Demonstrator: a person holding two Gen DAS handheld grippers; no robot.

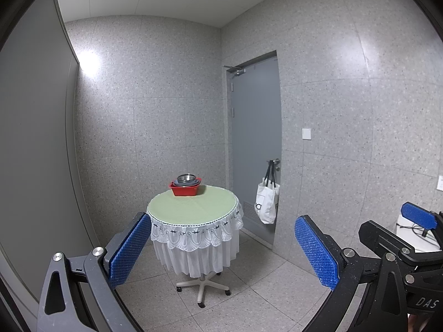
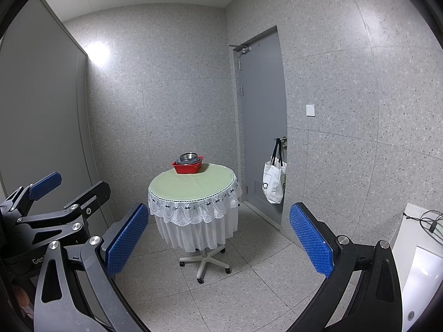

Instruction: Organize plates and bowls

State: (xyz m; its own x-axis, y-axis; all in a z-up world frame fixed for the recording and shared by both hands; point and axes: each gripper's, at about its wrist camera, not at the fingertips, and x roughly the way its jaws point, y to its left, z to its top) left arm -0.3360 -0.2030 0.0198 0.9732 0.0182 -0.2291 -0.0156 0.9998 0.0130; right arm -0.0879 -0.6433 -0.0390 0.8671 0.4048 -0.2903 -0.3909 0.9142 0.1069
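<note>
Both held wide apart, empty: left hand-held gripper [image 1: 221, 251] and right hand-held gripper [image 2: 218, 238], well short of the counter [image 1: 193, 207]. At its far edge, one red tub [image 1: 185, 189] holding stacked bowls [image 1: 187, 179], count unclear.

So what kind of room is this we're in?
Probably a small tiled utility or back room: speckled tile walls, a grey door with a tote bag on its handle, and one round table holding stacked bowls.

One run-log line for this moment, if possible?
left claw: open | right claw: open | red tub with bowls: on round table, untouched
</note>
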